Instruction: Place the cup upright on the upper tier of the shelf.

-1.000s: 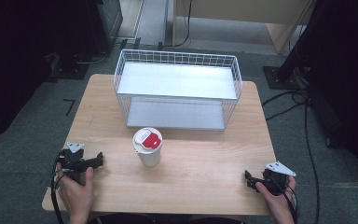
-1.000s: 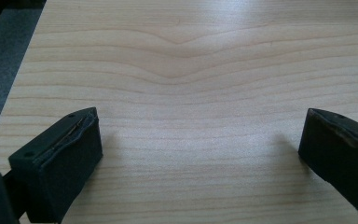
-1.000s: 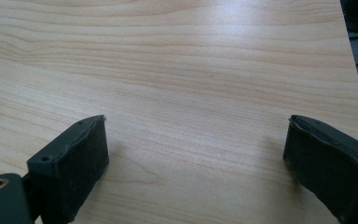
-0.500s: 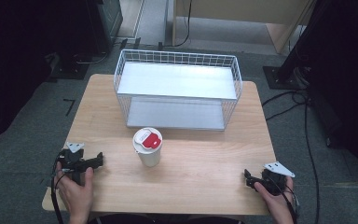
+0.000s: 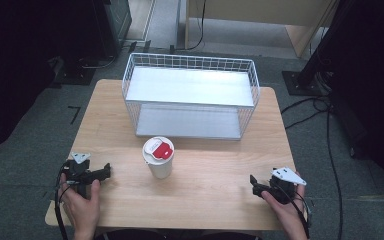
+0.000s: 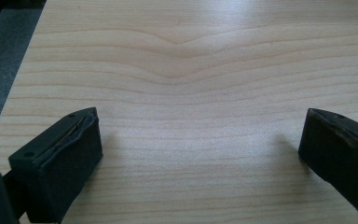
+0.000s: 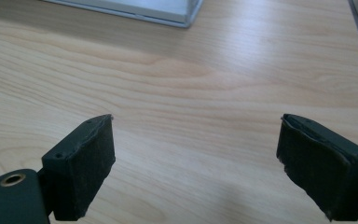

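Nothing was in hand yet, by my reading. The cup, white with a red patch on its lid, stood upright on the table near the middle, just in front of the wire basket, apart from its near wall. I judged the whole job was left to do: reach, grasp, move.

The left gripper rested at the near left corner of the table, pointing right toward the cup. In the left gripper view its jaws stood wide apart with only bare wood between them. The right gripper sat at the near right, pointing left; its own view showed the jaws equally wide and holding nothing, with the basket's corner at the far edge.

Room looked generous: open tabletop lay between each gripper and the cup. Both hands sat close to the near table edge. The basket's wall behind the cup was the one limit I noted on any far-side overshoot.
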The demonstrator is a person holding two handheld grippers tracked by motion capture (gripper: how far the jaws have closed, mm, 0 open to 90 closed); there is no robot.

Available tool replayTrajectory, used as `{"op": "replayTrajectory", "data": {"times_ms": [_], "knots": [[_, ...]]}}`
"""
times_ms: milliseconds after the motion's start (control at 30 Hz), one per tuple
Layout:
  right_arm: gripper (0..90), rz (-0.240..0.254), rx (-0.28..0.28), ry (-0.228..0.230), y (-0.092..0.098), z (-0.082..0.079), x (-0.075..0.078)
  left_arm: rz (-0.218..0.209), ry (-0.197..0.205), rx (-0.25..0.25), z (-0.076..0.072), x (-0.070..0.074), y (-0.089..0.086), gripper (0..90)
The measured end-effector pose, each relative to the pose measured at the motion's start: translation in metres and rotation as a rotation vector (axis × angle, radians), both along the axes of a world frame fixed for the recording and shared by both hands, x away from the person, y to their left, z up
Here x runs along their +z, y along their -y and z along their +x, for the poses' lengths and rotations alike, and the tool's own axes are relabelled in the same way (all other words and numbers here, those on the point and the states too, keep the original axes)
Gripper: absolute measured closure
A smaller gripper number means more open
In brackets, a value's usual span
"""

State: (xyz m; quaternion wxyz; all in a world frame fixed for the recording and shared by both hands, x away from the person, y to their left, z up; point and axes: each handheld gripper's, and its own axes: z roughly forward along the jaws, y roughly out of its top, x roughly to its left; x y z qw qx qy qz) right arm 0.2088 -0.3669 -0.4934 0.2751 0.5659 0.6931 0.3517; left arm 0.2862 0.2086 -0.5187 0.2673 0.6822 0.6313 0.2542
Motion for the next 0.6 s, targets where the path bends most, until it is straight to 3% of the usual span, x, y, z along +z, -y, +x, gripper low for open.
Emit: {"op": "replayTrajectory", "data": {"times_ms": [600], "knots": [[11.0, 0.044, 0.102, 0.059, -0.054, 0.018, 0.016, 0.000, 0.000, 0.000, 0.000, 0.000, 0.000, 0.0]]}}
